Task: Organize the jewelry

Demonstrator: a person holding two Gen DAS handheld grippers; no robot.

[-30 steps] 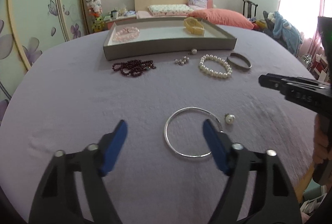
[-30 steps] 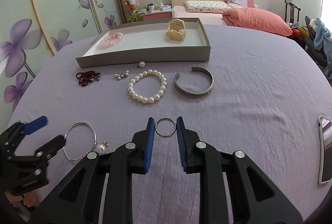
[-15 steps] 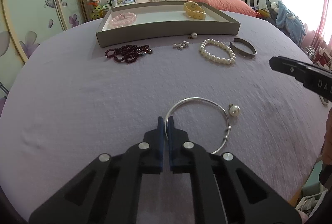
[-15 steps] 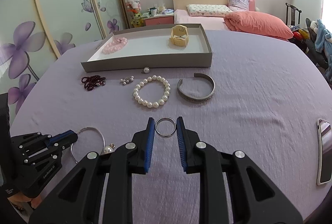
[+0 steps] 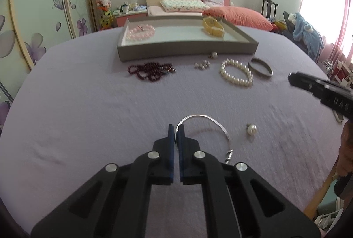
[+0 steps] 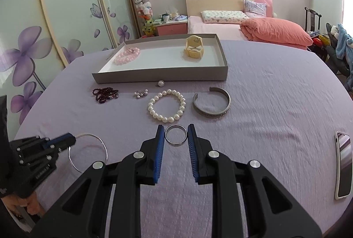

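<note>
Lavender cloth (image 6: 275, 105) covers the round table, with a bed and floral wardrobe doors behind. Left gripper (image 5: 176, 131) is clenched on the thin silver bangle (image 5: 217, 126), which is raised off the cloth; in the right wrist view the bangle (image 6: 88, 151) hangs from its tips. A loose pearl pendant (image 5: 252, 129) lies just right of it. Right gripper (image 6: 176, 135) brackets the small silver ring (image 6: 175, 135), jaws parted, pads beside the ring; contact cannot be confirmed. Beyond lie the pearl bracelet (image 6: 167, 109) and grey cuff (image 6: 211, 103), near each other, then the dark red beads (image 6: 105, 94), a small pearl cluster (image 6: 140, 94) and a single pearl (image 6: 160, 83) just before the tray wall. Grey tray (image 6: 158, 78) holds a pink bead bracelet (image 6: 126, 56) at its left end and a yellow watch (image 6: 194, 49) towards its right; its middle floor is open. A phone (image 6: 343, 164) lies near the table's right edge.
</note>
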